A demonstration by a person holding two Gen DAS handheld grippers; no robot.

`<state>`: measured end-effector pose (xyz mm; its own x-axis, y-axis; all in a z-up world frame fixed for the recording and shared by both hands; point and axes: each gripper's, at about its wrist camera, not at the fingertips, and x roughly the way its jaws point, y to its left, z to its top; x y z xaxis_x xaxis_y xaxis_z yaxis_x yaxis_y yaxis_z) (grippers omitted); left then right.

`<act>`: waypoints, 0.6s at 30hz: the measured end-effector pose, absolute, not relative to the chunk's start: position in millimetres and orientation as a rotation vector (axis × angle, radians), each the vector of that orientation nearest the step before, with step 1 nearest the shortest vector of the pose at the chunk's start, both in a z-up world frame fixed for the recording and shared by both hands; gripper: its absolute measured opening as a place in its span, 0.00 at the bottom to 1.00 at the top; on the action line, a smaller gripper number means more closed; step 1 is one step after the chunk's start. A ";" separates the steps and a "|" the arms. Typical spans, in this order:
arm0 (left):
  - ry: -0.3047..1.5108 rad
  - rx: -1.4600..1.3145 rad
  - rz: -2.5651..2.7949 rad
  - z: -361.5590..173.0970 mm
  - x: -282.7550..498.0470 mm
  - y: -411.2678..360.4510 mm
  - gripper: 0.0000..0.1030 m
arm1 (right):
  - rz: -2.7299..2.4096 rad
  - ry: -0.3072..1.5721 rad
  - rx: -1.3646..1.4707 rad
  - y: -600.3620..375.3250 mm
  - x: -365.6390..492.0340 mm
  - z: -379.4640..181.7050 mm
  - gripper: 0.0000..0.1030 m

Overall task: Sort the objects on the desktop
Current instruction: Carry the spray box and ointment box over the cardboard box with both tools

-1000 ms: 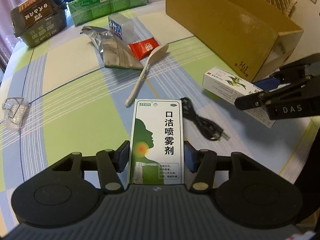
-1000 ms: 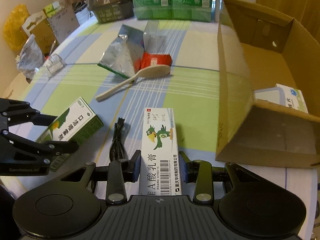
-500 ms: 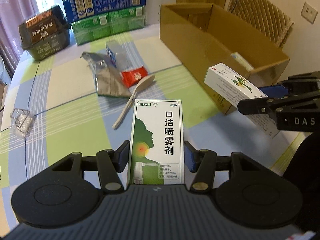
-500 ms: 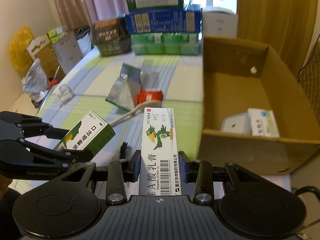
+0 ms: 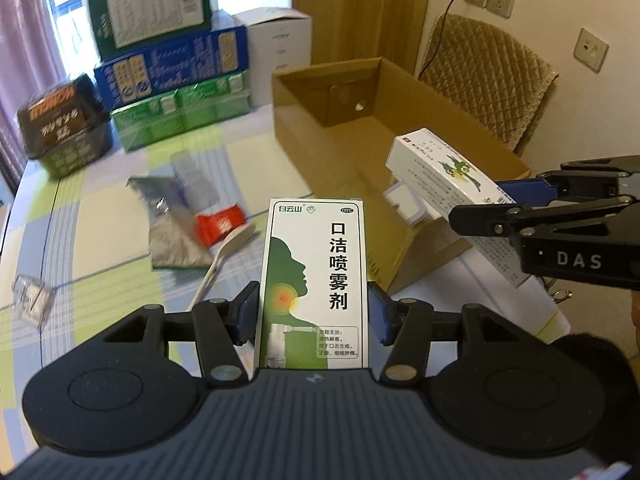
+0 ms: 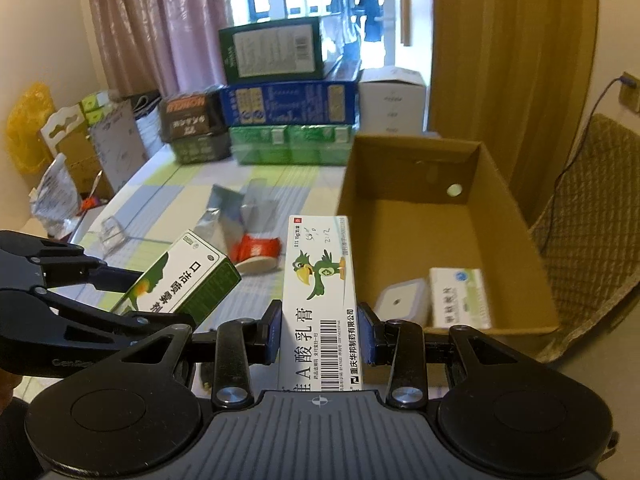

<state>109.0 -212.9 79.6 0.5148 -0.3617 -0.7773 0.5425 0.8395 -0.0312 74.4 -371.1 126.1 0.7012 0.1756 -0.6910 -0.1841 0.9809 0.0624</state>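
From the left wrist, the left gripper [image 5: 314, 312] is clamped on a green-and-white cardboard box of mouth spray [image 5: 314, 284], its blue pads pressing both long sides. A second ago this box hovered low over the checked tablecloth [image 5: 100, 216] with a black cable beside it; now it rides higher, the cable is out of sight, and the open brown cardboard carton [image 5: 400, 236] fills the middle of the view. To the right, the right gripper [image 5: 500, 200] carries a long white ointment box with a green bird [image 5: 448, 176] already above the carton's near wall. A pale plastic spoon [image 5: 228, 248], a red sachet [image 5: 220, 224] and a crumpled foil pouch [image 5: 172, 236] lie unsorted on the cloth.

From the right wrist, the fingers grip the white ointment box [image 6: 320, 304] tightly. The carton [image 6: 404, 172], earlier seen from close beside its wall, now shows its whole floor, where a white square container [image 6: 400, 304] and a small white-and-green box [image 6: 460, 300] rest. The left gripper [image 6: 160, 304] holds the spray box [image 6: 184, 280] just left of it, over the table.

Both lifts look done; carrying over and releasing into the carton seems next.
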 end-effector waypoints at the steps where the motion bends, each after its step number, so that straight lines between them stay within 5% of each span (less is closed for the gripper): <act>1: 0.871 0.228 -0.555 81.9 109.6 -218.0 0.49 | 0.194 0.765 -0.011 -375.0 74.6 127.0 0.34; 18: 0.833 0.240 -0.632 102.2 120.0 -280.8 0.49 | 0.116 0.750 -0.012 -428.8 89.4 134.9 0.34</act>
